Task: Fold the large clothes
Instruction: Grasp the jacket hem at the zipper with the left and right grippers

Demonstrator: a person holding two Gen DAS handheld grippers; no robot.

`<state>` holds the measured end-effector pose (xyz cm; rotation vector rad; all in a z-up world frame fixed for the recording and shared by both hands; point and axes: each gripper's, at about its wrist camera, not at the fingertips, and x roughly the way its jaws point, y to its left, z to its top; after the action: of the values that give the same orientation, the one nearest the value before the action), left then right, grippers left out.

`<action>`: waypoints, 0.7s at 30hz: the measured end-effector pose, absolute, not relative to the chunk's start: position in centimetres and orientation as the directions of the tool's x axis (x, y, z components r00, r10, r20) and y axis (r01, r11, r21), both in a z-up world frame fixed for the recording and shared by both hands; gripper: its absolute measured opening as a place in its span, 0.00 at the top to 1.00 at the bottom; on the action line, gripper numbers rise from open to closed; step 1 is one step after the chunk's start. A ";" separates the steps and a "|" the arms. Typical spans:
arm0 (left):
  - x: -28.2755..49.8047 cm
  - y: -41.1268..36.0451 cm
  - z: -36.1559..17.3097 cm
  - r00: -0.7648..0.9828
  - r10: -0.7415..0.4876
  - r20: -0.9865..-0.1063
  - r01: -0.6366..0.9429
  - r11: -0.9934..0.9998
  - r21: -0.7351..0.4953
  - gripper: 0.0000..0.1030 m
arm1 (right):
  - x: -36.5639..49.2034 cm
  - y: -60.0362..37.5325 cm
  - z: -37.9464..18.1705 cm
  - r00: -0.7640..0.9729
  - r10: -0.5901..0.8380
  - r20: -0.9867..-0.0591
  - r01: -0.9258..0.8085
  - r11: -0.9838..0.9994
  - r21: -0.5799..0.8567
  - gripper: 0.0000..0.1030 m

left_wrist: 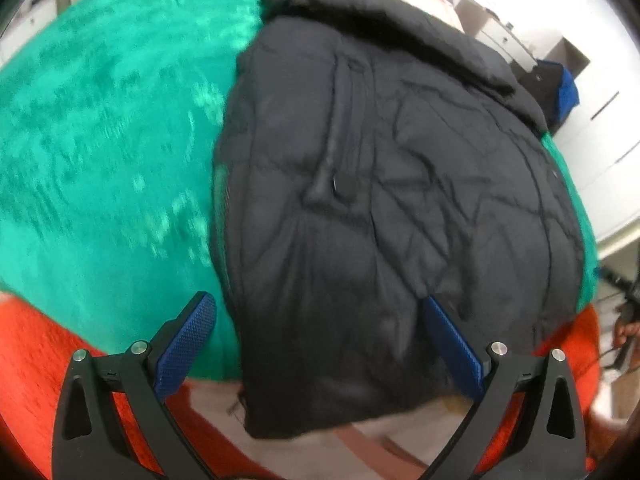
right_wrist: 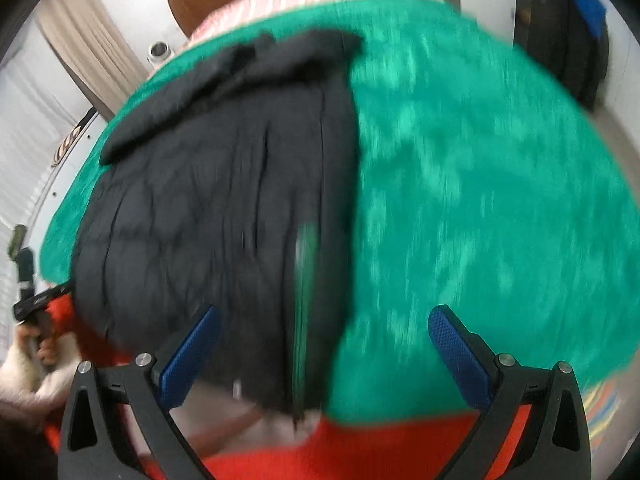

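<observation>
The black quilted puffer jacket [left_wrist: 380, 200] is laid flat on a green plush blanket [left_wrist: 112, 140], its sides apparently already turned in so that a long narrow block is formed, with the fuzzy collar [left_wrist: 380, 12] at the far end. It is judged to have been spread this way so that the hem end can be lifted and brought toward the collar.

The left gripper [left_wrist: 320, 312] is held wide open with nothing in its grasp; the near hem of the jacket lies between its blue textured fingers [left_wrist: 188, 340], slightly toward the right one. The right gripper [right_wrist: 324, 328] is likewise spread wide and empty; in its blurred view the jacket's right edge falls between the fingers, the bulk lying to the left. An orange cover [right_wrist: 360, 452] and a pale patch are seen beneath the near hem.
</observation>
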<state>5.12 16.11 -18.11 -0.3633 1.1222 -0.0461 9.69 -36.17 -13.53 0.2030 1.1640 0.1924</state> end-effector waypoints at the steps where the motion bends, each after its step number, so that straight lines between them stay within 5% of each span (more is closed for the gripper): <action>1: 4.9 16.1 -18.3 0.428 -0.237 -0.872 -0.146 0.934 -0.326 0.01 | 9.1 -36.1 -14.1 0.357 0.288 -0.889 -0.051 0.956 0.289 0.01; 5: 4.6 15.9 -18.7 0.374 -0.298 -0.878 -0.138 0.919 -0.370 0.04 | 8.3 -33.6 -16.0 0.297 0.364 -0.883 -0.138 0.931 0.338 0.05; 9: 3.9 15.4 -19.0 0.313 -0.306 -0.899 -0.122 0.926 -0.358 0.20 | 9.2 -32.8 -18.3 0.254 0.296 -0.921 -0.137 0.953 0.269 0.12; 11: 3.4 15.6 -18.9 0.309 -0.289 -0.906 -0.128 0.931 -0.341 0.32 | 9.7 -33.6 -18.5 0.248 0.311 -0.918 -0.110 0.950 0.292 0.24; 13: 3.2 16.1 -18.9 0.302 -0.274 -0.913 -0.148 0.933 -0.329 0.64 | 9.9 -34.2 -18.2 0.237 0.336 -0.912 -0.101 0.942 0.321 0.66; 16: 2.6 16.9 -18.5 0.312 -0.280 -0.908 -0.164 0.925 -0.342 0.82 | 10.2 -35.4 -16.8 0.231 0.362 -0.903 -0.099 0.932 0.349 0.80; 21: 0.9 16.4 -16.0 0.342 -0.270 -0.900 -0.104 0.941 -0.321 0.86 | 9.4 -36.2 -12.8 0.259 0.407 -0.876 -0.133 0.913 0.385 0.82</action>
<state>0.89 16.40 -16.00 -0.3505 1.2246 -0.1104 9.40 -36.25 -12.81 0.2534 1.2594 0.3708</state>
